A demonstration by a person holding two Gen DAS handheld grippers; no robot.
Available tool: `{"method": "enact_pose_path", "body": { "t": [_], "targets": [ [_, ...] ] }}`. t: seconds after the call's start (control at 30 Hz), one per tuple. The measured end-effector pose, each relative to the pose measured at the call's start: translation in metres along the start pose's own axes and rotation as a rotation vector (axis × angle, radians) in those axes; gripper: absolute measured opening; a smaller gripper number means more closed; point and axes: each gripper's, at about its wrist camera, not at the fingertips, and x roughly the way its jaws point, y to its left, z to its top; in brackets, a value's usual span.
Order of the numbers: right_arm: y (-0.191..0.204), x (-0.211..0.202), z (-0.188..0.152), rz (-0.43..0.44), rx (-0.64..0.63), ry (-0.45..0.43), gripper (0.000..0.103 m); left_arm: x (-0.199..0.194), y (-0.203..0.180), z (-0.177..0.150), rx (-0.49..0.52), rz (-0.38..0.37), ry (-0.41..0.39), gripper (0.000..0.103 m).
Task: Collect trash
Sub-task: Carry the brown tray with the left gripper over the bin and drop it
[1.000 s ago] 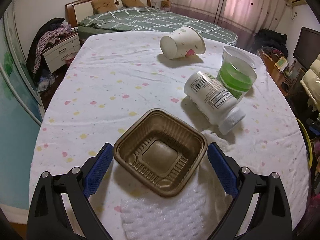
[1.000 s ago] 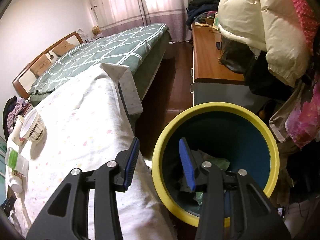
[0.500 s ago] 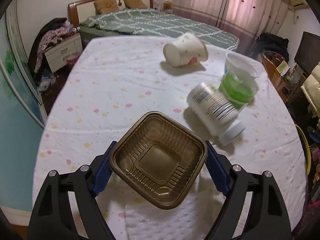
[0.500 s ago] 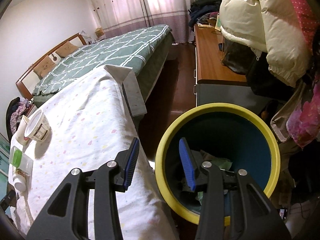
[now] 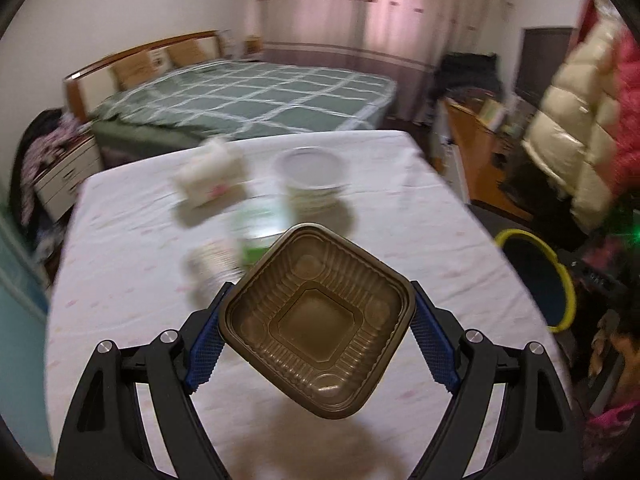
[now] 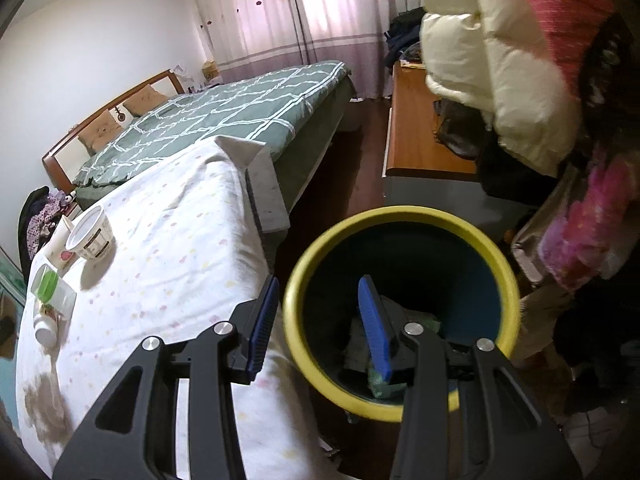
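A brown square plastic tray (image 5: pixel 316 328) hangs tilted above the white tablecloth (image 5: pixel 128 320), and my left gripper (image 5: pixel 318 292) is shut on its two sides. The yellow-rimmed blue bin (image 5: pixel 570 292) stands on the floor past the table's right edge. In the right wrist view my right gripper (image 6: pixel 319 282) hovers over that bin (image 6: pixel 400 214), one finger outside the rim and one inside, pads pressing on nothing. Crumpled trash (image 6: pixel 384 384) lies at the bin's bottom.
On the table lie a tipped paper cup (image 5: pixel 210 178), a clear tub (image 5: pixel 312 178), a green-lidded container (image 5: pixel 256 224) and a white bottle (image 5: pixel 212 264). A bed (image 5: pixel 248 92) stands beyond, a wooden cabinet (image 6: pixel 420 140) and hanging coats (image 6: pixel 500 60) to the right.
My left gripper closed on the brown tray, lifted it off the table and swung right, bringing the bin into view. The right gripper shifted slightly over the bin.
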Motion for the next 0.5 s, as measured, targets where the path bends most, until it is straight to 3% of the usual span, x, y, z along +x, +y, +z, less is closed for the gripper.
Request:
{"method": "enact_pose_path", "body": {
  "t": [0.3, 0.5],
  "targets": [
    [-0.054, -0.031, -0.019, -0.065, 0.021, -0.034, 0.04, 0.057, -0.152, 0.033, 0.189, -0.216, 0.065, 0.082],
    [-0.088, -0.041, -0.029, -0.096, 0.068, -0.044, 0.041, 0.097, -0.251, 0.039, 0.319, -0.305, 0.114, 0.083]
  ]
}}
